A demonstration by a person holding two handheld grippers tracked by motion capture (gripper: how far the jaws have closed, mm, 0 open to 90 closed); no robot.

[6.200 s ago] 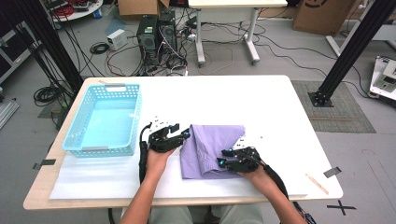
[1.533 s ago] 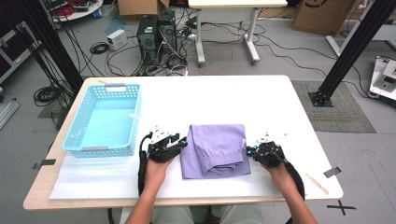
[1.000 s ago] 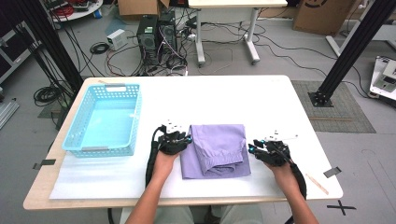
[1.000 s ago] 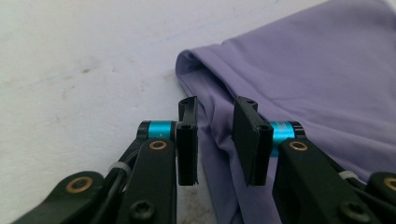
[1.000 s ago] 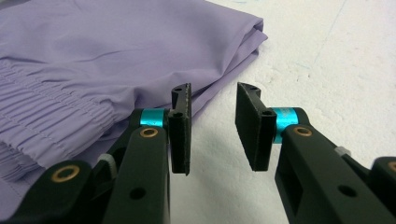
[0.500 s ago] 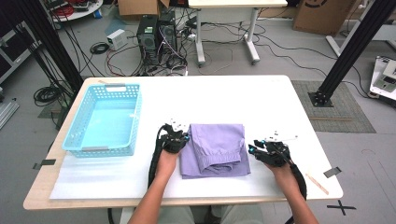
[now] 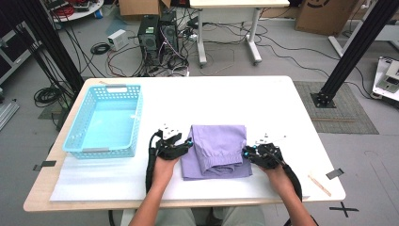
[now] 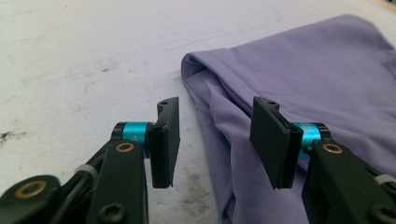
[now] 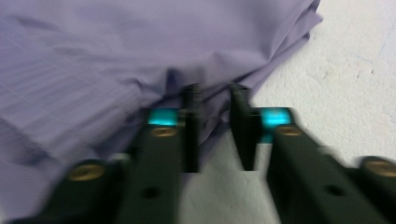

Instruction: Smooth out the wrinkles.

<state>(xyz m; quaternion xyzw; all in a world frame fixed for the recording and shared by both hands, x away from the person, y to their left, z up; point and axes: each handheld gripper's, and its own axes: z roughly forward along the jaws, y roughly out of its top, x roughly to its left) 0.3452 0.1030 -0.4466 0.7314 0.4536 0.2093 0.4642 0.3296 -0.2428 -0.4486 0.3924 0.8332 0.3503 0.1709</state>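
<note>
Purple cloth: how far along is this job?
Done: purple cloth lies folded on the table. In hand: left gripper, jaws just opened, straddles its edge unpressed; right gripper has just closed at the opposite edge, grip blurred. Left: lifting it into the blue basket, probably.

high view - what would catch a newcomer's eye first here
A folded purple cloth lies near the front of the white table, with a person's left tool and right tool at its two side edges. A light blue basket sits to the left, with nothing inside.
</note>
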